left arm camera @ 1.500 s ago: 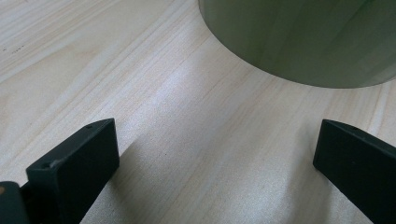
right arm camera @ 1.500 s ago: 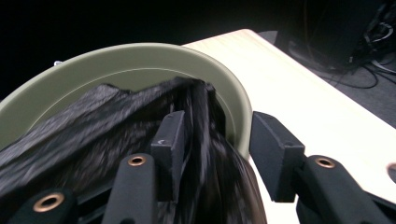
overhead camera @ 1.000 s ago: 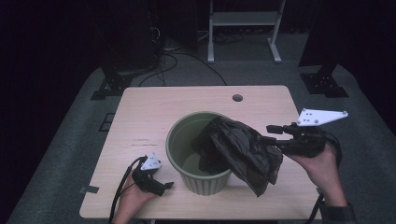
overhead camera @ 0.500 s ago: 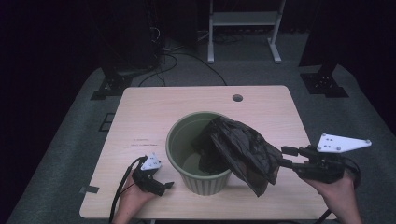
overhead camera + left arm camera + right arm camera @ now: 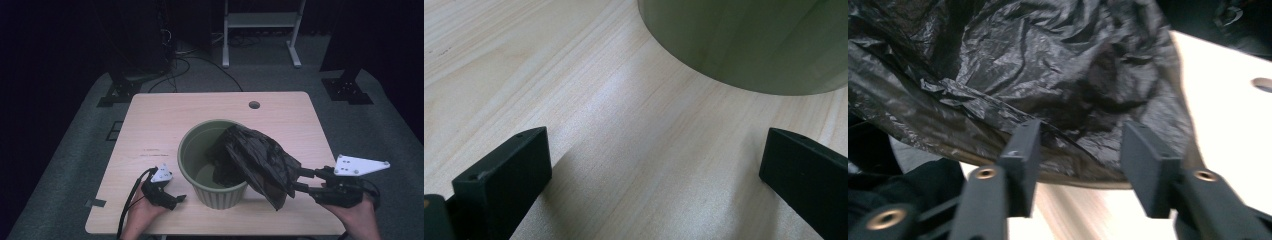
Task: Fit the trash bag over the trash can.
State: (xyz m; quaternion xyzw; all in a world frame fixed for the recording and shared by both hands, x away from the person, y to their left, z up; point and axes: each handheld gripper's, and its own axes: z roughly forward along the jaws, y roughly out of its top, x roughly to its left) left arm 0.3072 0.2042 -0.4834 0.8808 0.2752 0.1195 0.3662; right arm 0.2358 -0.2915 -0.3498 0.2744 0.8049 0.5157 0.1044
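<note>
A round green bin stands mid-table with a crumpled black plastic bag draped over its right rim and down the outside. My right gripper lies low at the bag's lower right, pointing left. In the right gripper view its jaws have just been closing a little; they still stand apart, with the bag's lower edge at their tips and not pinched. My left gripper rests open on the table at the bin's lower left. In the left gripper view the bin wall is just ahead.
The light wooden table has a small round cable hole near its far edge. A strip of dark tape sits at the near left corner. Dark stands and cables lie on the floor beyond.
My right gripper has dropped from beside the bag's upper right side to its lower right edge, nearer the table's front. The left gripper, the bin and the bag have stayed put.
</note>
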